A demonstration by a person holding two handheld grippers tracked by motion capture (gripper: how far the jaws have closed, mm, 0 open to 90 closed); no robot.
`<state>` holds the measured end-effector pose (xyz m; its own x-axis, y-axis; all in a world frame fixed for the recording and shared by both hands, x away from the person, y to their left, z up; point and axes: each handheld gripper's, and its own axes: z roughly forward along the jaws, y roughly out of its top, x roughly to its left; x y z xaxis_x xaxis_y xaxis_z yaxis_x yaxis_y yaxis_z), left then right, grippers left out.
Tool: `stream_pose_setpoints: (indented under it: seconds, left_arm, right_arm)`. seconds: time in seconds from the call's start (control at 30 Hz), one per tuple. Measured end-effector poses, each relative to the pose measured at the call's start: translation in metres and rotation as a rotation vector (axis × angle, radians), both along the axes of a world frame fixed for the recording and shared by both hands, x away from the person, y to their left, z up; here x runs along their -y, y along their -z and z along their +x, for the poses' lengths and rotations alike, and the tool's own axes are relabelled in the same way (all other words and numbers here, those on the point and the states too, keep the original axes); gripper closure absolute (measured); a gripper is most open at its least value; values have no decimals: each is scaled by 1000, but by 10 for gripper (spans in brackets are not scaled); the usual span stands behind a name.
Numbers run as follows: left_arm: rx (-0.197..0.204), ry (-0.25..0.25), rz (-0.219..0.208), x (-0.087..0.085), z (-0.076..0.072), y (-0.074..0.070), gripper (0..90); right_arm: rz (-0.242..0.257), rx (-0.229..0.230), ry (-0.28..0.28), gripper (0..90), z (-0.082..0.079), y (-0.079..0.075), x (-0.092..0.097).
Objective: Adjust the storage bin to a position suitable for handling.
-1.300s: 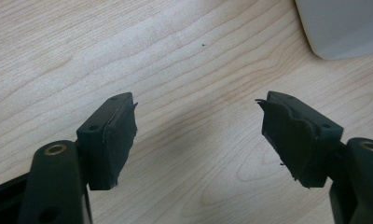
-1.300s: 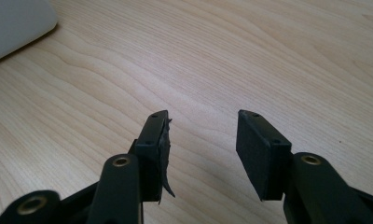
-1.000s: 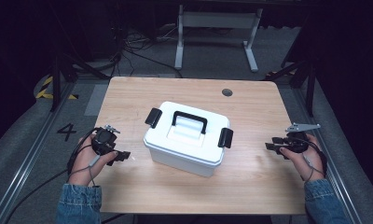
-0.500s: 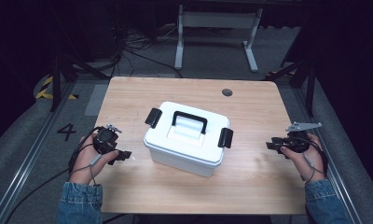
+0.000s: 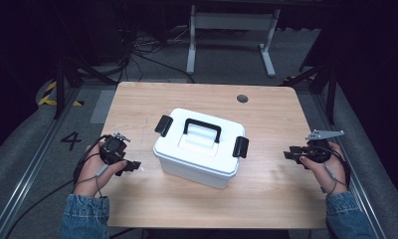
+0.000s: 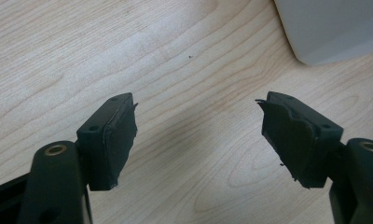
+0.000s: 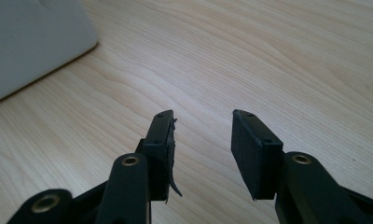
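A white plastic box (image 5: 199, 147) with a black handle and two black side latches sits closed at the middle of the wooden table (image 5: 266, 199). My left gripper (image 5: 132, 165) rests low to the box's left, pointing toward it, jaws wide apart over bare wood (image 6: 196, 126). A corner of the box (image 6: 334, 28) shows ahead of it. My right gripper (image 5: 290, 154) is off to the box's right, pointing at it. Its jaws (image 7: 203, 140) have just been closing, stand partly open, and have nothing between them. The box's side (image 7: 31, 42) is ahead to the left.
A round cable hole (image 5: 242, 98) is in the table near its far edge. Behind the table stands a white metal frame (image 5: 227, 30) among floor cables. A painted number 4 (image 5: 71, 140) marks the floor at the left.
The right gripper's jaws stand a little narrower than a second ago. Both hands and the box have kept their places.
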<state>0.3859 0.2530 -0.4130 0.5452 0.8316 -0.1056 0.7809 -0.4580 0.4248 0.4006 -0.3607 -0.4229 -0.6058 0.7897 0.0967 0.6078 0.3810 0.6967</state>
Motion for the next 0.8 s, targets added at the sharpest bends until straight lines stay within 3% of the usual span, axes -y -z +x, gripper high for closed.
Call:
stream_pose_setpoints:
  seconds: [0.23,0.53,0.8]
  left_arm:
    - [-5,-5,-3,0,-1,0,271]
    - [-5,2,-7,-2,-1,-1,271]
    - [-11,9,-2,0,0,-1,270]
  right_arm:
    - [20,21,-31,599,-1,-16,-8]
    - [-1,48,-112,601,2,-54,-29]
    - [9,66,-159,608,4,-82,-45]
